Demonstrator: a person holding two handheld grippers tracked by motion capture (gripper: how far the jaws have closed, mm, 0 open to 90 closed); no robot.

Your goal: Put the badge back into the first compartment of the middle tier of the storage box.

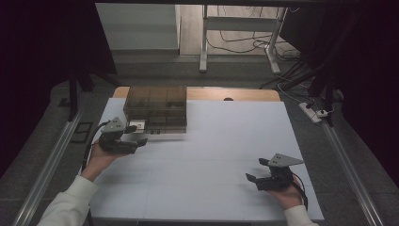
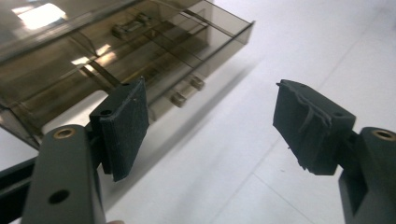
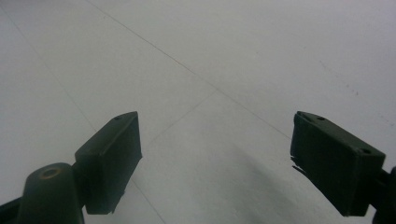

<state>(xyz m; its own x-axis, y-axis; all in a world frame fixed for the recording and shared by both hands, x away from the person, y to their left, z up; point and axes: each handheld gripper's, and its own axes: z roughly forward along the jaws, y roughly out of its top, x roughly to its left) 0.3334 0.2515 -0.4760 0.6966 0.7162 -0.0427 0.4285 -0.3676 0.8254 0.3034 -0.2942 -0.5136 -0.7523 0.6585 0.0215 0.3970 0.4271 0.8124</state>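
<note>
High view, near edge: two white-sleeved forearms enter from below. The right hand (image 1: pixel 288 192) holds the right gripper (image 1: pixel 254 179) low over the white table (image 1: pixel 211 155), close to its near right corner and pointing left; its jaws stand wide apart and hold nothing. In the right gripper view the two black pads (image 3: pixel 112 161) frame bare white surface crossed by thin seam lines, with open room ahead and to both sides.

Middle ground: a broad unoccupied band of table separates the two grippers, which are well apart. The left hand (image 1: pixel 101 157) holds the left gripper (image 1: pixel 136 135) near the table's left edge, pointing right; its jaws also stand wide and hold nothing.

Farther back: a smoke-tinted transparent drawer box (image 1: pixel 156 109) sits on the left rear part of the table, just beyond the left gripper. In the left gripper view the box (image 2: pixel 126 51) lies up and to the left of the jaws, its lower drawer front with small handles just past the left pad (image 2: pixel 125 126); whether pad and box touch cannot be told. To the right of the box the table is open up to its far wooden edge (image 1: pixel 235 94).

Beyond the table: grey floor, a white frame stand (image 1: pixel 237 33), loose cables and a power strip (image 1: pixel 313 112)
</note>
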